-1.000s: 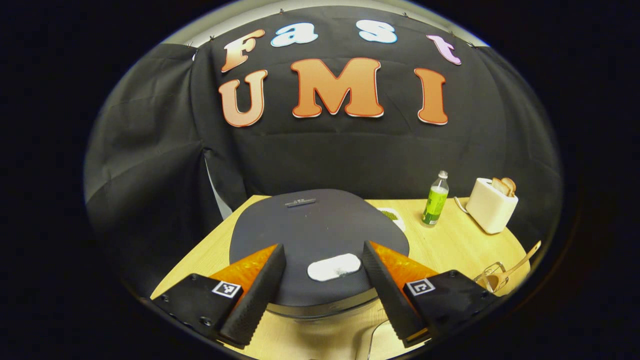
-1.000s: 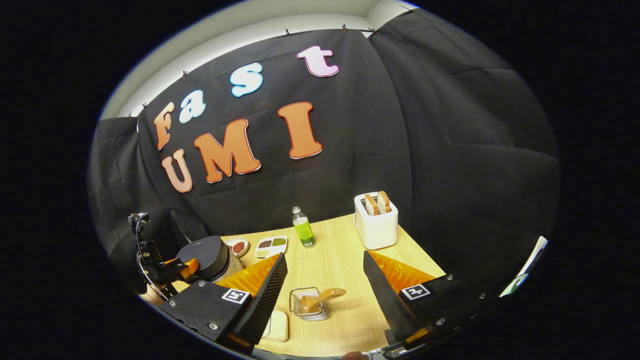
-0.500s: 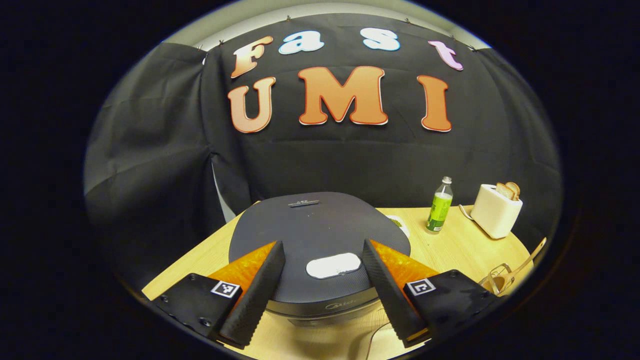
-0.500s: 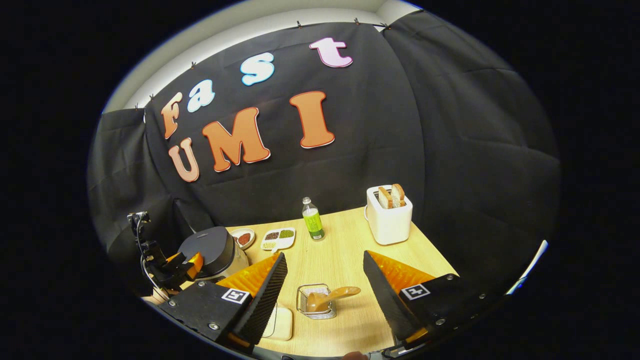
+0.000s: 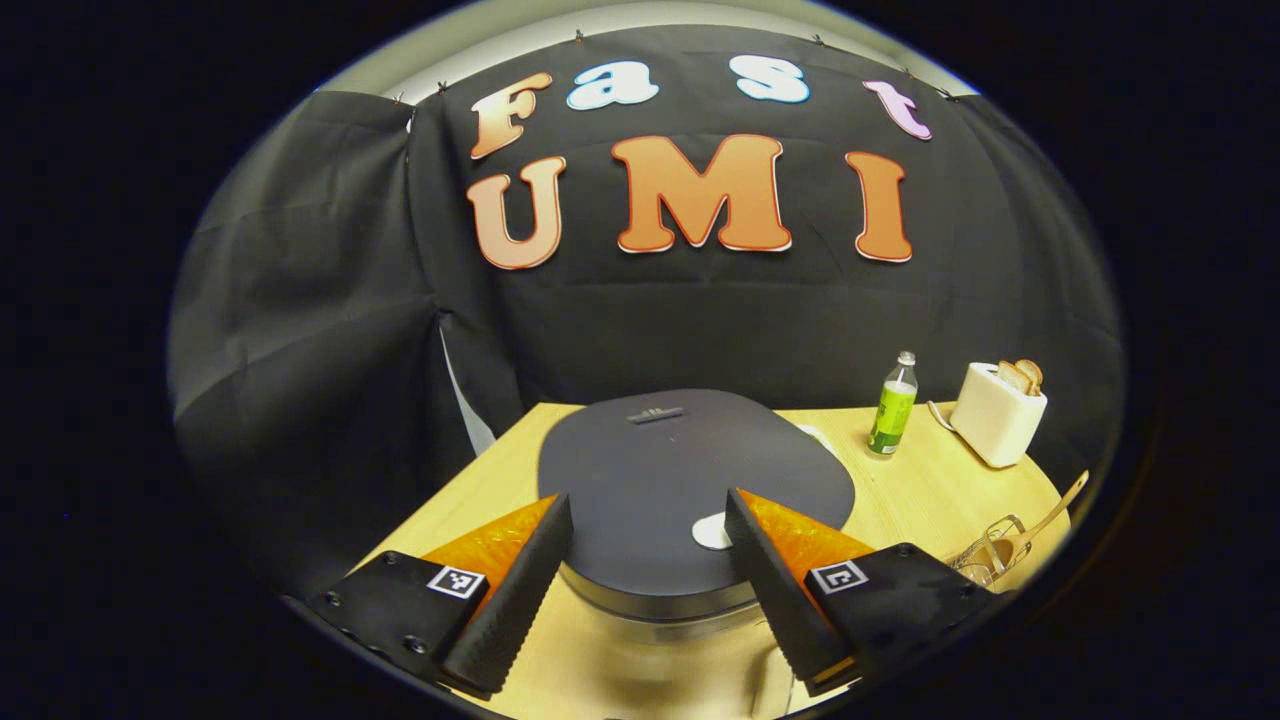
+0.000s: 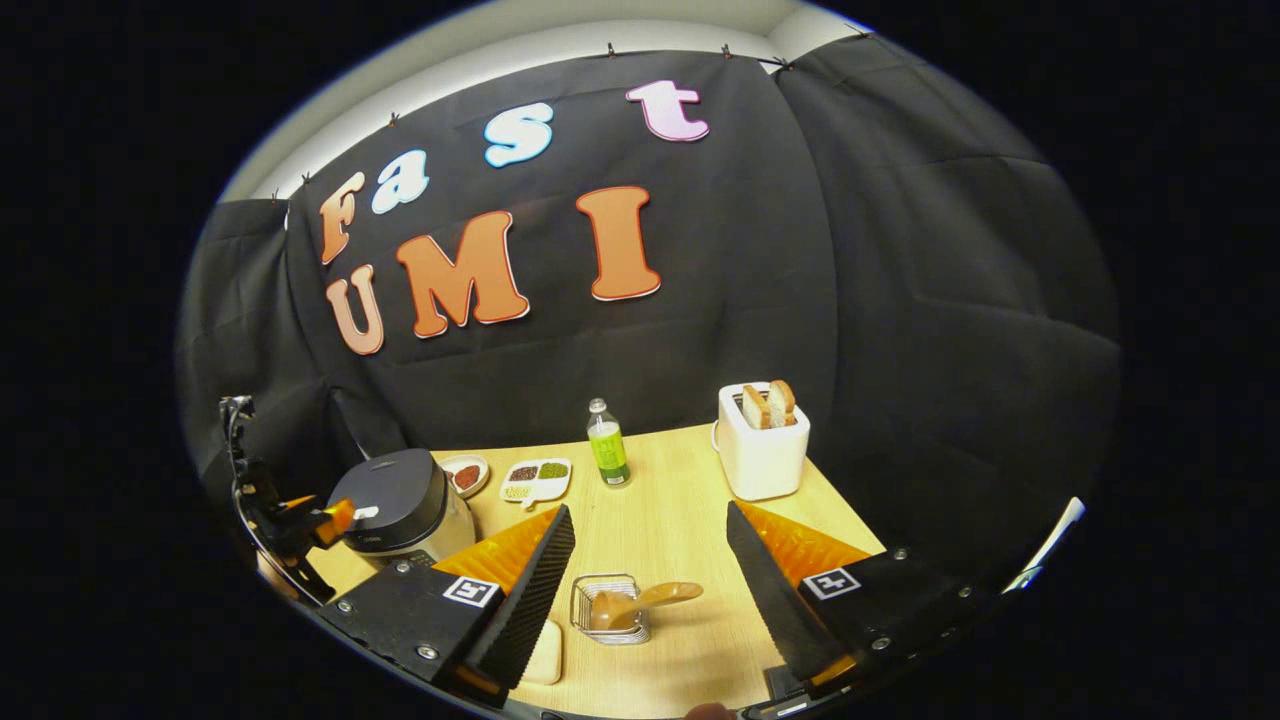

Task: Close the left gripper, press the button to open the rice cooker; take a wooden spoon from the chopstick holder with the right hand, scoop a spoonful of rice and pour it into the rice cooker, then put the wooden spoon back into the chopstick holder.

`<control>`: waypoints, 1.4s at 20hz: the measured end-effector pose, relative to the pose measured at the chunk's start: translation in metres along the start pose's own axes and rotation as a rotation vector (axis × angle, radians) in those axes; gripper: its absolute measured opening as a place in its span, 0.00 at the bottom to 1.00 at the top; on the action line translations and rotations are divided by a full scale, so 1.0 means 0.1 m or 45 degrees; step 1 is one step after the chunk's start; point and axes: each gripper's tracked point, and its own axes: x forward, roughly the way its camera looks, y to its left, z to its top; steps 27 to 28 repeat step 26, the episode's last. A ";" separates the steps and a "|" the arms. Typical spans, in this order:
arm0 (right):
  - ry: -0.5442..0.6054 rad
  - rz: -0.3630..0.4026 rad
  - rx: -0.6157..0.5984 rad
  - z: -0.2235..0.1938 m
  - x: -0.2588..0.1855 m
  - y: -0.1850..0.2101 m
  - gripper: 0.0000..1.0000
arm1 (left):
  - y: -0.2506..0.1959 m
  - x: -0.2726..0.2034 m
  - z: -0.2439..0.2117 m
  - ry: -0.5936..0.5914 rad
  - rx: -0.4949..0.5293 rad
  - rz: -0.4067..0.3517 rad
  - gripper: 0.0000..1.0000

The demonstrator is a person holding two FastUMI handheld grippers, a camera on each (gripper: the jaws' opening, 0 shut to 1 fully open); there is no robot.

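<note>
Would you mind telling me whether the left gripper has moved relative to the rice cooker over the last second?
Yes. The left gripper has shifted to its left: the rice cooker lid's white button, earlier centred between the fingers, now sits against the right-hand finger.

Nothing legible stands on any of the things on the table. The rice cooker (image 5: pixel 690 480) has a small raised mark at the back of its lid, too small and blurred to read. The green bottle (image 5: pixel 893 405) has a label with no readable print. Each claw carries square black-and-white coded markers, for example on the left claw (image 5: pixel 645 540) and the right claw (image 6: pixel 650 560); these are patterns, not text.
</note>
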 end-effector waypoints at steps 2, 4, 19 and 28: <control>-0.017 -0.031 -0.008 0.08 0.01 -0.10 0.95 | 0.17 -0.17 0.30 -0.043 -0.002 -0.001 0.96; -0.037 -0.052 -0.011 0.21 -0.03 -0.19 0.95 | 0.34 -0.40 0.62 -0.072 -0.007 -0.009 0.97; -0.369 -0.164 -0.120 1.29 -0.49 -0.34 0.97 | 0.88 -1.37 2.41 -0.449 -0.035 0.032 0.96; -0.375 -0.166 -0.116 1.26 -0.52 -0.24 1.00 | 0.82 -1.26 2.28 -0.421 -0.049 -0.007 0.96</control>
